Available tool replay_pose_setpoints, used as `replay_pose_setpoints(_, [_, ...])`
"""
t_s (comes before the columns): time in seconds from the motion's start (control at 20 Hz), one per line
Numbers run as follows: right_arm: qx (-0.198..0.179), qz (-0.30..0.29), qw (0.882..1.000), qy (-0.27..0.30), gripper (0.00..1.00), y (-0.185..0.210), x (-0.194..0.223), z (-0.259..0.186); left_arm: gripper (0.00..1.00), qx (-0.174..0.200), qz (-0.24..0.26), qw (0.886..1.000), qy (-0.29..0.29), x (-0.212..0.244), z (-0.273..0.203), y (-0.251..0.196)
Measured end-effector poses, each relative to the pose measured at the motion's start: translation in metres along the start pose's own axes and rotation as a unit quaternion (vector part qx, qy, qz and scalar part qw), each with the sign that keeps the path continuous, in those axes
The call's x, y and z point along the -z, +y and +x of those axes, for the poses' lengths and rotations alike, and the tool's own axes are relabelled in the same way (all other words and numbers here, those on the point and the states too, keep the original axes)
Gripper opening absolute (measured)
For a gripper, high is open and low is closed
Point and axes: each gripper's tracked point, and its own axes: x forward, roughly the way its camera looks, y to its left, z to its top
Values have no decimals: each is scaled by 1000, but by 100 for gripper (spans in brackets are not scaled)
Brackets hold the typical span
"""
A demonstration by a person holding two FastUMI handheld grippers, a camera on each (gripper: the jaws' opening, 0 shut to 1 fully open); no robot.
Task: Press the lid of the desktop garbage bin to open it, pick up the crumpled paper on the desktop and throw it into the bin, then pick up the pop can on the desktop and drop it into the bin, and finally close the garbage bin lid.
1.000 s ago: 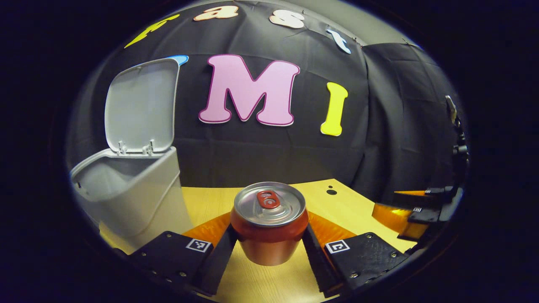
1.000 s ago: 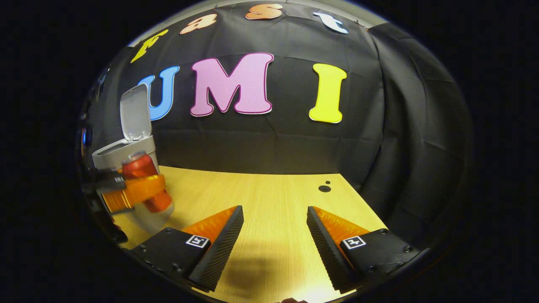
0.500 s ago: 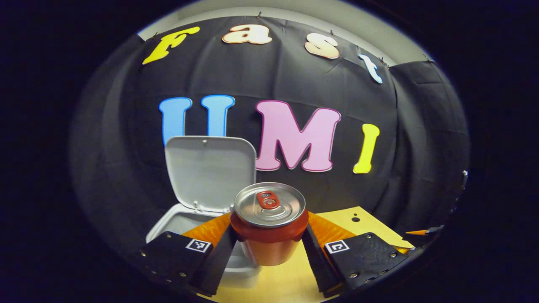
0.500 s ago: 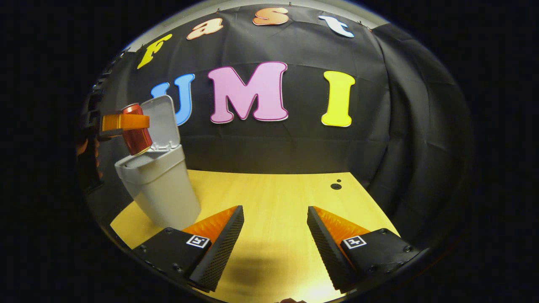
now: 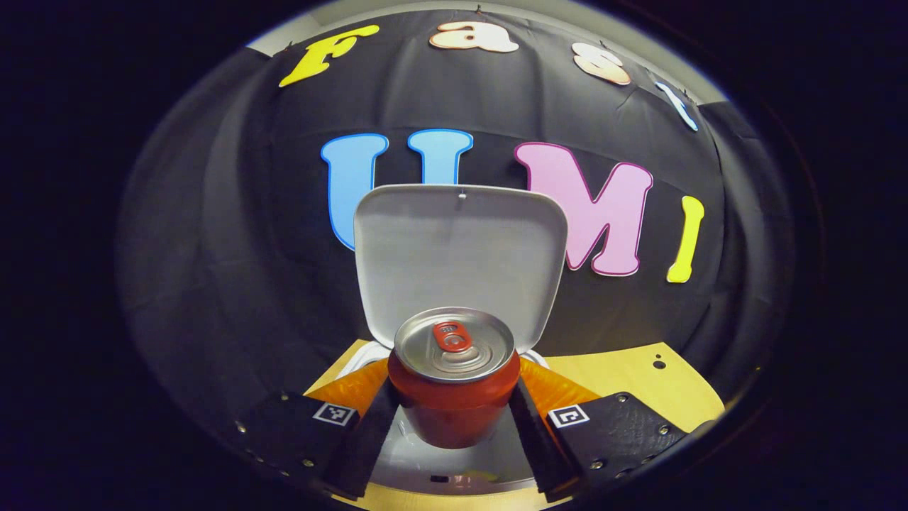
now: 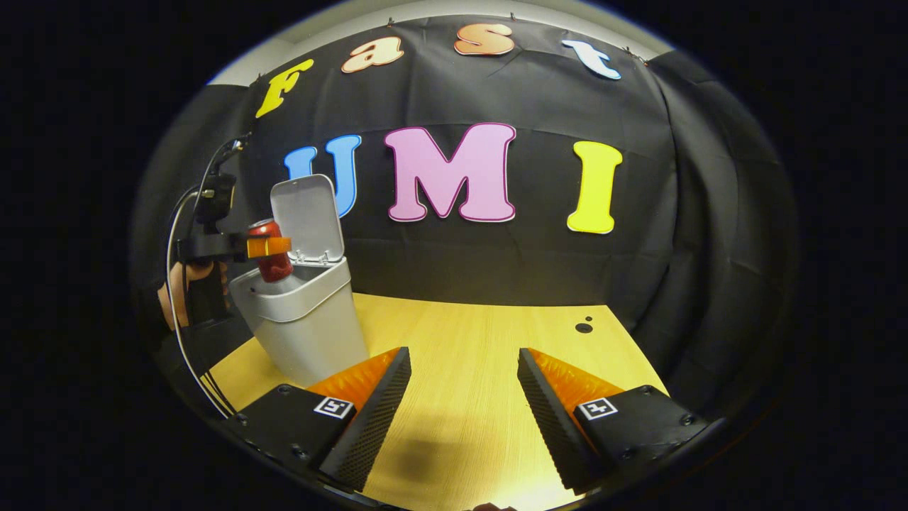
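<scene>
Clamping the red aluminium pop can point(image 5: 454, 376) between both fingers, the left gripper point(image 5: 454, 426) holds it upright above the open mouth of the grey plastic desktop bin point(image 6: 305, 319), whose raised lid point(image 5: 461, 255) stands at 12 o'clock behind the can. The right gripper point(image 6: 461, 404) hovers over the pale wooden desktop point(image 6: 468, 341), fingers spread wide and empty, the bin at its 10 o'clock.

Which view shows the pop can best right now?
The left gripper view: the pop can sits close and centred between the left gripper fingers, above the open bin. The right gripper view shows it small and distant over the bin.
</scene>
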Motion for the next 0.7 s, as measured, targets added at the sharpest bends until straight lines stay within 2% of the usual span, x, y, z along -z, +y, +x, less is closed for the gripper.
replay_pose_setpoints(0.2, [13, -4, 1000, -1, 98, -7, 0, -1, 86, -12, 13, 1000, 6, 11, 11, 8])
replay_pose_setpoints(0.3, [15, -4, 1000, 0, 98, -7, 0, 2, 86, -3, 9, 1000, 18, 19, 15, 5])
replay_pose_setpoints(0.45, [14, -7, 1000, 2, 98, -4, 1, 6, 86, -15, 49, 998, 18, 25, 21, 11])
replay_pose_setpoints(0.55, [12, -11, 1000, 0, 98, 0, 0, 7, 86, 2, 53, 998, 16, 24, 20, 0])
replay_pose_setpoints(0.7, [11, -11, 1000, -2, 98, 1, -1, 11, 87, -6, 62, 998, 18, 28, 22, 2])
